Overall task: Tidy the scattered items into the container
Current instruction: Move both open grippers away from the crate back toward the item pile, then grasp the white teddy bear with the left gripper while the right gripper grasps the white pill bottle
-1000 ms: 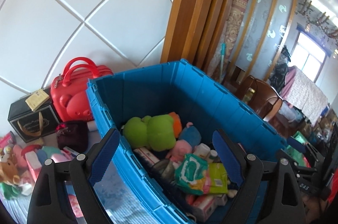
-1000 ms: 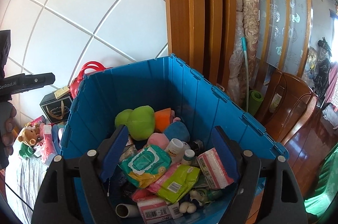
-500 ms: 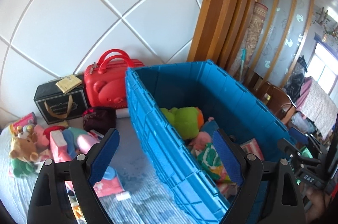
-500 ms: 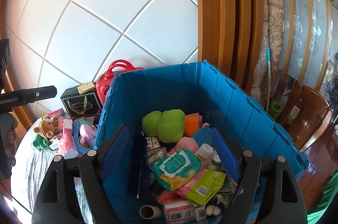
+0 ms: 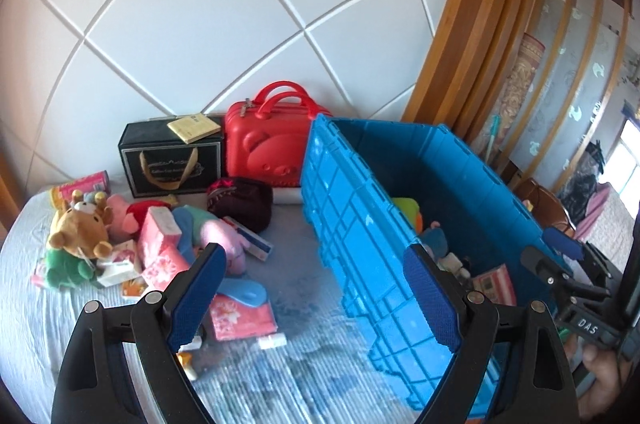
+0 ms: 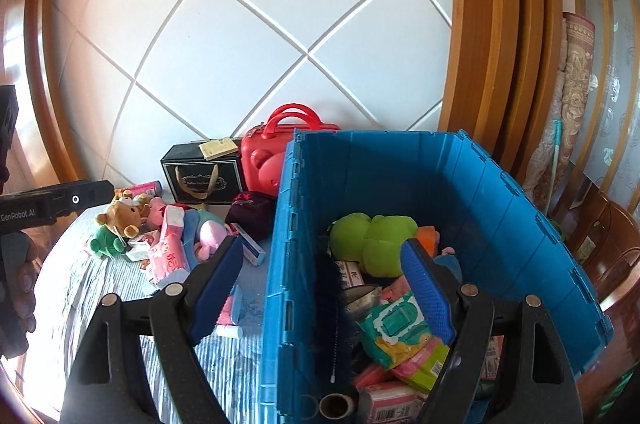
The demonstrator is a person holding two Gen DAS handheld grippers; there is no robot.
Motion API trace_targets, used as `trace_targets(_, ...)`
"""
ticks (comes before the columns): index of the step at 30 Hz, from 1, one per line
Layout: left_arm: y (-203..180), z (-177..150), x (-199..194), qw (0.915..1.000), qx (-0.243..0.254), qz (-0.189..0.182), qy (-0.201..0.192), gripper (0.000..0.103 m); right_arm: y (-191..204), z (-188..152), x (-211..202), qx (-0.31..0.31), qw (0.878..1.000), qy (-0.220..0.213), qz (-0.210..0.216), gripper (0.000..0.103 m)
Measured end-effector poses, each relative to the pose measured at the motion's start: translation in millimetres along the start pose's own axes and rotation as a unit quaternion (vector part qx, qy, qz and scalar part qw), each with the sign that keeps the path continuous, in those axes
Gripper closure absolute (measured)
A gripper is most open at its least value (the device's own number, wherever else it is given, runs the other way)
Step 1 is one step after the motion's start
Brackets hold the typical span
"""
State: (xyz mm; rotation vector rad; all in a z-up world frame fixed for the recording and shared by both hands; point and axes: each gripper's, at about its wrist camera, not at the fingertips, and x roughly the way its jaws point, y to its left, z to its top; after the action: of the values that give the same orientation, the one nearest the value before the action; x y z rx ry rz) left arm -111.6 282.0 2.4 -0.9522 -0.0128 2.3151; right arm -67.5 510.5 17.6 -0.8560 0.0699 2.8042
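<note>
Beside the blue crate [image 5: 360, 224], left claw [image 5: 316, 300] and right claw [image 6: 320, 288] gape wide, empty.

Both tongs have swung leftward over the past second. The left tongs [image 5: 316, 298], which a second ago hung over the bin [image 5: 360, 224] with its green plush between the pads, now straddle the bin's left wall, the left pad over the pile [image 5: 160, 248] of toys and packets on the bed [image 5: 280, 364] and the right pad over the bin's inside. The teddy [image 5: 80, 228], earlier cut off at the left edge, is now in full view. The right tongs [image 6: 322, 288], formerly wholly over the bin's contents, now also straddle that wall [image 6: 284, 264], with the pile [image 6: 172, 240] and red case [image 6: 268, 159] come into view.
</note>
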Motion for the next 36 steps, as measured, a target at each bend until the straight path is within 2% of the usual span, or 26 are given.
trace_targets(12,91.8,-35.5,-27.1,0.9984,-0.034,0.044,0.013,0.012,93.1,4.8,24.9,-0.043,0.998,0.012,0.042,0.022)
trace_targets(20,154.1,-65.2,-28.9,0.9943,-0.058,0.077,0.044,0.012,143.5,-6.9,45.4,-0.063,0.995,0.036,0.063,0.022)
trace_targets(27,185.7,-101.8,-9.0,0.9904,-0.059,0.089,0.087,0.012,167.9,-37.8,76.1,-0.060,0.991,0.078,0.087,0.022)
trace_targets(36,213.6,-160.1,43.6,0.9829,-0.062,0.088,0.150,0.012,185.8,-102.9,124.3,-0.066,0.984,0.148,0.080,0.022)
